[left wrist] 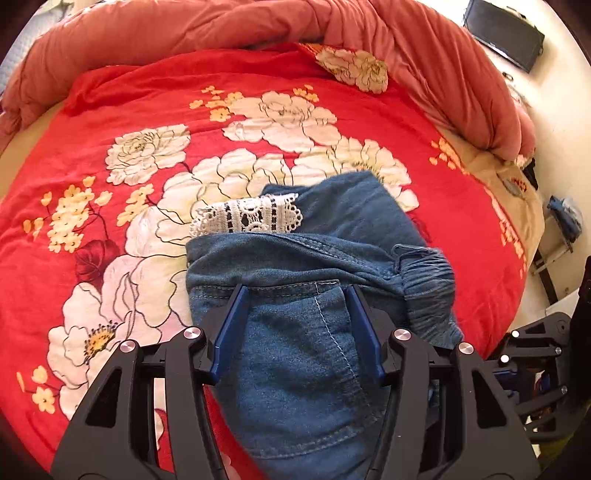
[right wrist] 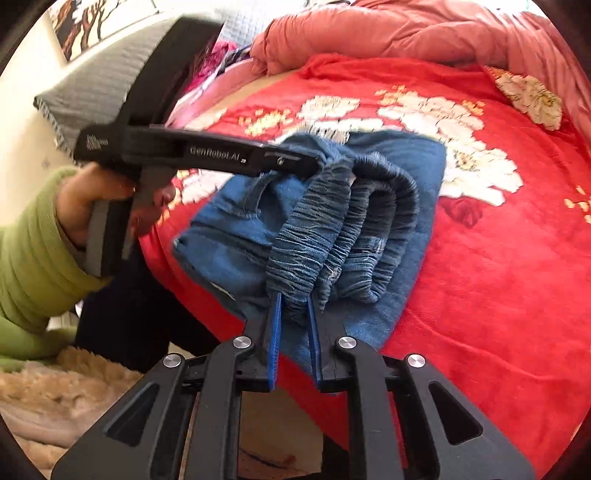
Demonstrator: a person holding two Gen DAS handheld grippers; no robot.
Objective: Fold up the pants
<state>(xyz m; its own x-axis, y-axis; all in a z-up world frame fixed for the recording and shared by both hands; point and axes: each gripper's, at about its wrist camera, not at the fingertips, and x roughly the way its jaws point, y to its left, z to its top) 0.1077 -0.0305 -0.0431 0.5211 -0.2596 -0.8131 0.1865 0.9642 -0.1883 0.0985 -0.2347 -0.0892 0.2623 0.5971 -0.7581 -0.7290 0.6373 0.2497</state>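
The blue denim pants (left wrist: 306, 317) lie folded into a bundle on the red flowered bedspread (left wrist: 129, 122), with a white lace trim (left wrist: 247, 218) showing at the far edge. My left gripper (left wrist: 295, 291) has its blue fingers apart, with a thick denim fold between them. In the right wrist view the pants (right wrist: 388, 177) show their gathered elastic waistband (right wrist: 332, 236). My right gripper (right wrist: 295, 299) is shut on that waistband. The left gripper's black body (right wrist: 207, 151) reaches the bundle from the left.
A rumpled pink quilt (left wrist: 258, 22) is heaped along the far side of the bed. A grey pillow (right wrist: 92, 85) lies at the head. The person's green sleeve (right wrist: 33, 251) and a fluffy beige rug (right wrist: 55, 387) are at the bed's near edge.
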